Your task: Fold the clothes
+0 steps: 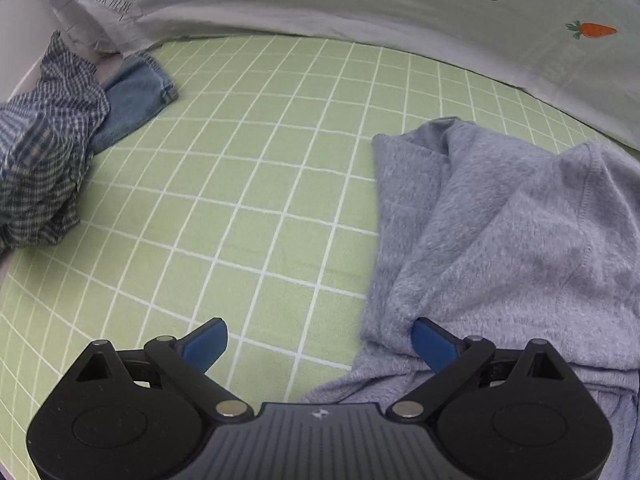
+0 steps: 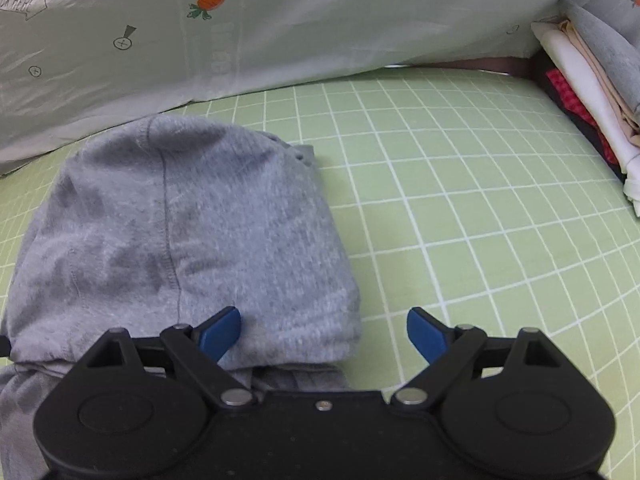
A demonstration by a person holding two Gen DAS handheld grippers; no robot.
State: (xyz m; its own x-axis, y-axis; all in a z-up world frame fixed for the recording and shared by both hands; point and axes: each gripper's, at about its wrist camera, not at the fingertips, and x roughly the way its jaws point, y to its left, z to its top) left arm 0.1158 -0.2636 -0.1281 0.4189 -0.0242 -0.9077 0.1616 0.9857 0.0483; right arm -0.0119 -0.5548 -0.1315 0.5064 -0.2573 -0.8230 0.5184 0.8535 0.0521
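Observation:
A grey fleecy garment (image 1: 500, 240) lies partly folded on the green checked sheet (image 1: 260, 200). My left gripper (image 1: 320, 344) is open over the garment's left edge: its right pad lies over the cloth, its left pad over bare sheet. In the right wrist view the same grey garment (image 2: 192, 232) fills the left half. There my right gripper (image 2: 324, 332) is open wide and straddles the garment's right edge, with the left pad over cloth and the right pad over the sheet (image 2: 480, 220). Neither pair of pads presses on anything.
A crumpled blue checked shirt (image 1: 44, 160) and a blue denim piece (image 1: 136, 96) lie at the far left. A pale quilt with a carrot print (image 1: 400, 8) runs along the back. A stack of folded clothes (image 2: 588, 80) sits at the far right.

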